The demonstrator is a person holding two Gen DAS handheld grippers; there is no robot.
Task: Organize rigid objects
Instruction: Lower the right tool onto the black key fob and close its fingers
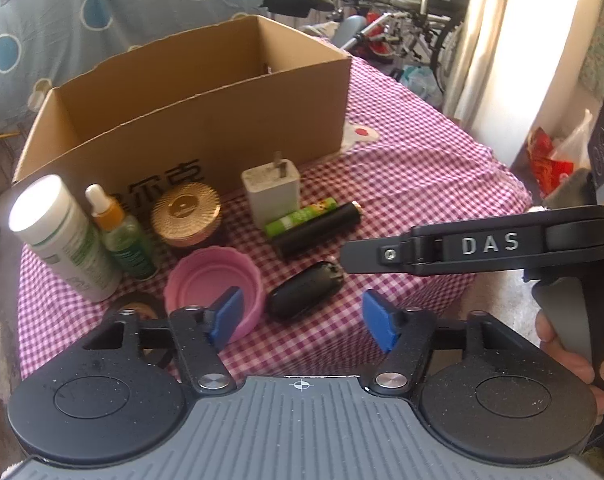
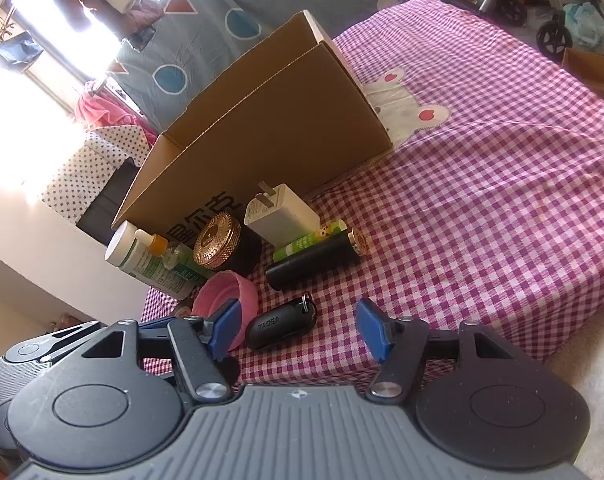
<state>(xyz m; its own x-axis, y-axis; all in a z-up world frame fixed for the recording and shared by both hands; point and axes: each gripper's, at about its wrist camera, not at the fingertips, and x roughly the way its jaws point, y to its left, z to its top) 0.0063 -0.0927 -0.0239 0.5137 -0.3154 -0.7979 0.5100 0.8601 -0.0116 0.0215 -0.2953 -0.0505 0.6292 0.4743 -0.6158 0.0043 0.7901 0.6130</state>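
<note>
An open cardboard box (image 1: pixel 206 120) (image 2: pixel 278 128) stands on the checked cloth. In front of it lie a white bottle (image 1: pixel 62 236), a dropper bottle (image 1: pixel 122 236), a gold-lidded jar (image 1: pixel 186 212) (image 2: pixel 218 240), a white charger (image 1: pixel 272 192) (image 2: pixel 280 214), a green tube (image 1: pixel 302 216), a black cylinder (image 1: pixel 318 230) (image 2: pixel 314 258), a pink lid (image 1: pixel 214 284) (image 2: pixel 226 304) and a black key fob (image 1: pixel 304 290) (image 2: pixel 282 326). My left gripper (image 1: pixel 302 320) is open, just short of the key fob. My right gripper (image 2: pixel 298 330) is open, with the fob between its fingers' line.
The right gripper's body (image 1: pixel 482 244) crosses the left wrist view at right. A roll of black tape (image 1: pixel 138 308) lies by the pink lid. A wheelchair (image 1: pixel 414 12) stands beyond the table. The table edge runs just under both grippers.
</note>
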